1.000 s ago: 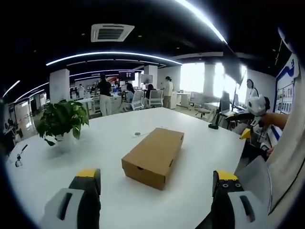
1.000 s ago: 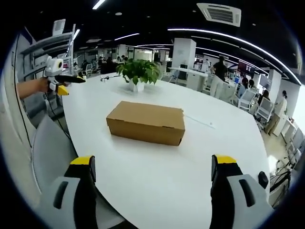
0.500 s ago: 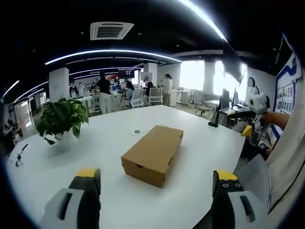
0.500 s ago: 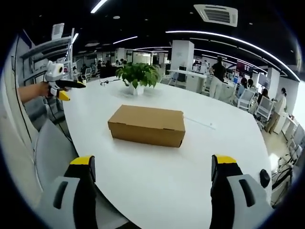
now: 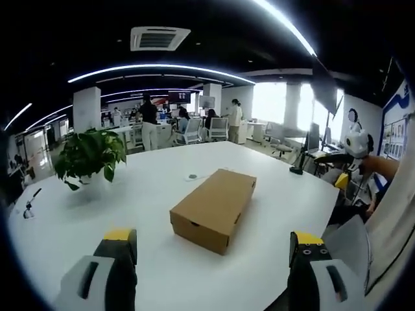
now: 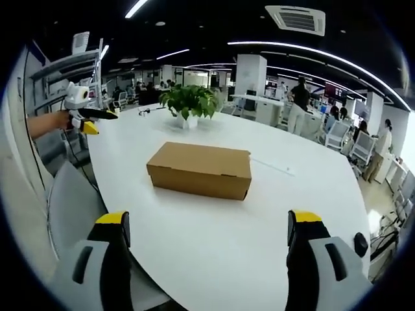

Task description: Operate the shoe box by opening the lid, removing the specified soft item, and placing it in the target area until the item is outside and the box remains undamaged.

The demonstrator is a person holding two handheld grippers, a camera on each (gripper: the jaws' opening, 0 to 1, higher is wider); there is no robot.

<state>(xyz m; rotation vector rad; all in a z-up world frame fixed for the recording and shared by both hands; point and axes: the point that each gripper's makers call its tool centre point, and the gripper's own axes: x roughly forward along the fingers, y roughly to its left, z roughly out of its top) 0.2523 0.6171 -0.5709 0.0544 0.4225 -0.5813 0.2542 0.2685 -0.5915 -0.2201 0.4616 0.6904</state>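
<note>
Plainly, with the closed shoe box (image 5: 214,208) lying mid-table (image 5: 155,188) at twelve o'clock of both the left gripper (image 5: 213,249) and the right gripper (image 6: 211,230), each with jaws spread wide and empty, a hard pinch could crease its cardboard lid.

Matt brown cardboard shoe box (image 5: 214,209) (lid shut) on a smooth, glossy white table (image 5: 142,194).
</note>
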